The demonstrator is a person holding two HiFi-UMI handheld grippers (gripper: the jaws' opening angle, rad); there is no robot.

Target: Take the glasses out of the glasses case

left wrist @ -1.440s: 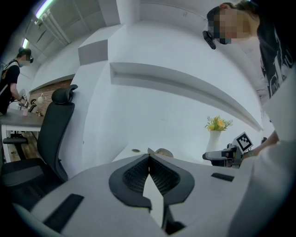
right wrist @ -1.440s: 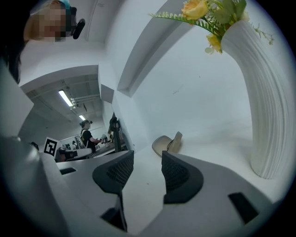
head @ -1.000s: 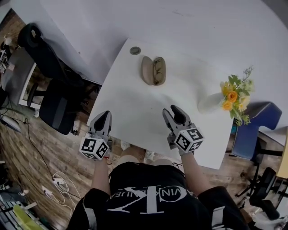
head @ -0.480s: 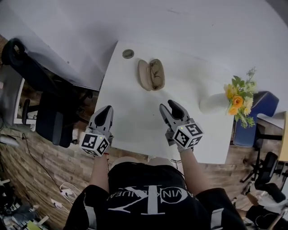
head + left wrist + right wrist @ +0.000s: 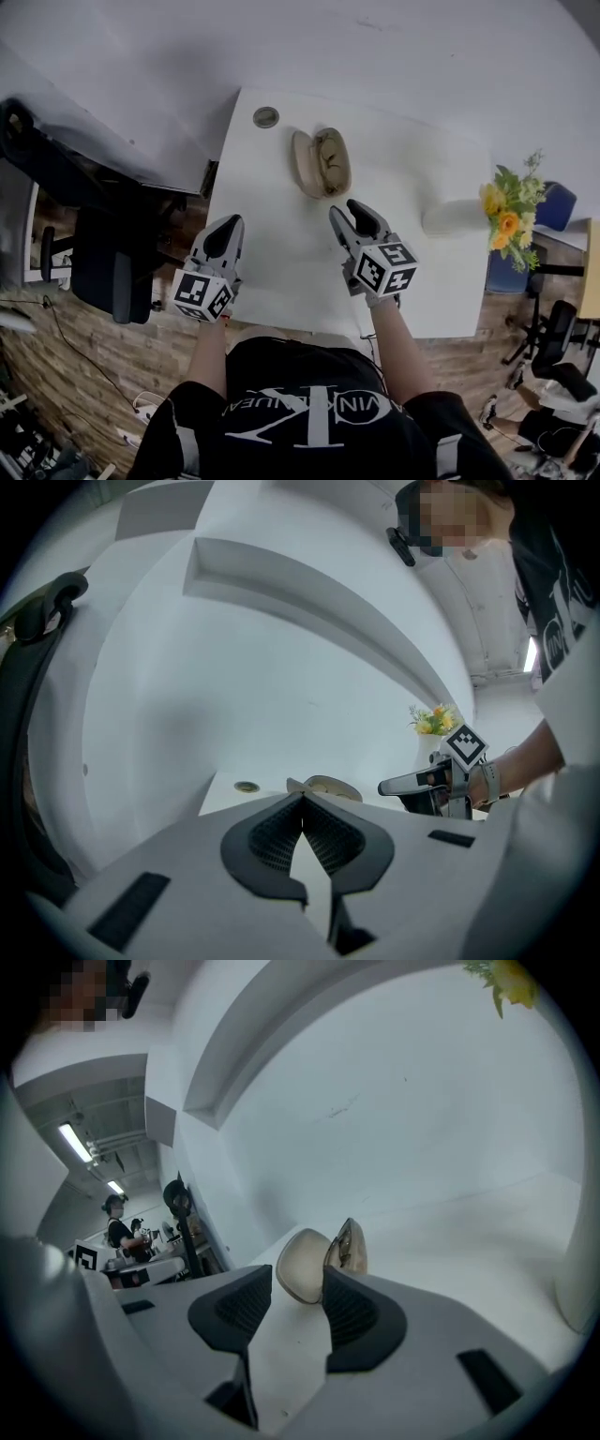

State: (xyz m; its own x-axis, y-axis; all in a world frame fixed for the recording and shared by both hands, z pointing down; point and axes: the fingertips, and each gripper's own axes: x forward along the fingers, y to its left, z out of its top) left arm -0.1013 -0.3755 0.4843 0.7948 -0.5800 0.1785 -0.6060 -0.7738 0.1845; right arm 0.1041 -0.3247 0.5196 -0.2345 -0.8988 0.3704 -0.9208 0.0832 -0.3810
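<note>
An open beige glasses case [image 5: 307,169] lies on the white table [image 5: 272,206], toward its far side. The glasses [image 5: 330,157] rest in the case's right half. My right gripper [image 5: 352,215] hovers just short of the case, open and holding nothing. In the right gripper view the case [image 5: 302,1267] stands right beyond the jaws, with the glasses [image 5: 350,1246] on edge in its right shell. My left gripper [image 5: 230,226] is shut and empty, near the table's left edge. The left gripper view shows the case [image 5: 328,786] and my right gripper [image 5: 386,787] ahead.
A round cable grommet [image 5: 266,117] sits in the table's far left corner. A white vase [image 5: 448,217] with yellow and orange flowers [image 5: 511,214] stands at the right. A black office chair [image 5: 98,248] is on the floor at left. The table's near edge lies under my wrists.
Both grippers have moved forward over the table toward the case. The right gripper's tips now sit much closer to the case. The case and glasses have not been touched.
</note>
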